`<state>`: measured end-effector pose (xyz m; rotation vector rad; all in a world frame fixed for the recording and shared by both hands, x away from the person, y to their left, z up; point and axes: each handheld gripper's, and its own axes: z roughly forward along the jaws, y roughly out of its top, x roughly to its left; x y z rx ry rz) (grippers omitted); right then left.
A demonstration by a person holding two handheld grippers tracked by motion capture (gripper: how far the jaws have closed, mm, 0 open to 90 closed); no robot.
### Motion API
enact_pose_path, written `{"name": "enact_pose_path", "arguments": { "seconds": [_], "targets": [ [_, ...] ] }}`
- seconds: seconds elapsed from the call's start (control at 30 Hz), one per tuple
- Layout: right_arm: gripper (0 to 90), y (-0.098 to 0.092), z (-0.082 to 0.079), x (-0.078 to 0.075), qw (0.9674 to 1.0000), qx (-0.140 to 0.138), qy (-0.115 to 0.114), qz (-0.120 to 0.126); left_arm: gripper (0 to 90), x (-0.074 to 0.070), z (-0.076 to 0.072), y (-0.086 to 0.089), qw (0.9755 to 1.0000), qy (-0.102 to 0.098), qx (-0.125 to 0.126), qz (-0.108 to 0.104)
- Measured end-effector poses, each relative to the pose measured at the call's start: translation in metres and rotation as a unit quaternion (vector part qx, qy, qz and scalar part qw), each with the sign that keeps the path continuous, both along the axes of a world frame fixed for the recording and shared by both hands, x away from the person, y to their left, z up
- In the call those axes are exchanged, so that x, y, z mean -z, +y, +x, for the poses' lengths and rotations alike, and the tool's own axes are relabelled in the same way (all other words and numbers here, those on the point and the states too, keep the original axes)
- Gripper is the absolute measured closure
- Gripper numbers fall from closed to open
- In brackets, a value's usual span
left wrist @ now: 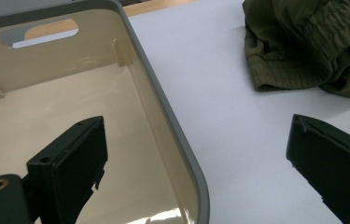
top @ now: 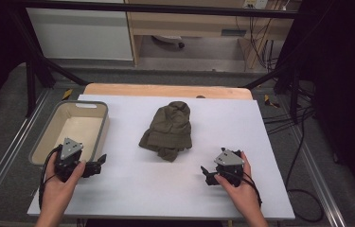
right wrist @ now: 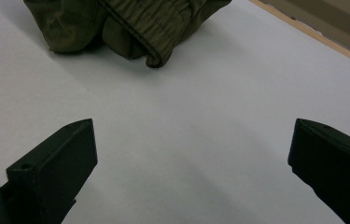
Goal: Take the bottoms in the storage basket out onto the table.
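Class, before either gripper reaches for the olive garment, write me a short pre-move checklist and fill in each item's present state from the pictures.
1. Left gripper open: ok, jaws stand wide apart in the left gripper view.
2. Right gripper open: ok, jaws wide apart, nothing between them.
3. Olive garment free of both grippers: ok, it lies bunched mid-table, apart from each.
4. Bin ready to receive: ok, its inside looks empty.
5. Path from the right gripper to the garment: ok, bare white table surface lies between.
6. Garment's layers and a good grasp edge: cannot tell, the folds hide them.
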<state>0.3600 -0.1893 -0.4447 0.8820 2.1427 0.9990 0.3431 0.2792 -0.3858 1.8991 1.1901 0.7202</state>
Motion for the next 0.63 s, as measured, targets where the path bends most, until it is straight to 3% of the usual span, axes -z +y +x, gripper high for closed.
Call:
{"name": "enact_pose_path", "arguments": {
  "seconds": [0.3,0.63],
  "targets": [
    [1.9,0.0008,0.0001,0.0009,1.0000,-0.002,0.002,-0.002,4.9,0.0031,-0.0007,-0.0016,1.0000,0.002,0.002,0.009],
    [1.9,-0.0005,0.0006,0.0014,1.0000,0.001,0.005,-0.002,5.5,-0.0015,-0.0037,0.0019,0.9999,-0.003,-0.010,-0.004]
  ]
}}
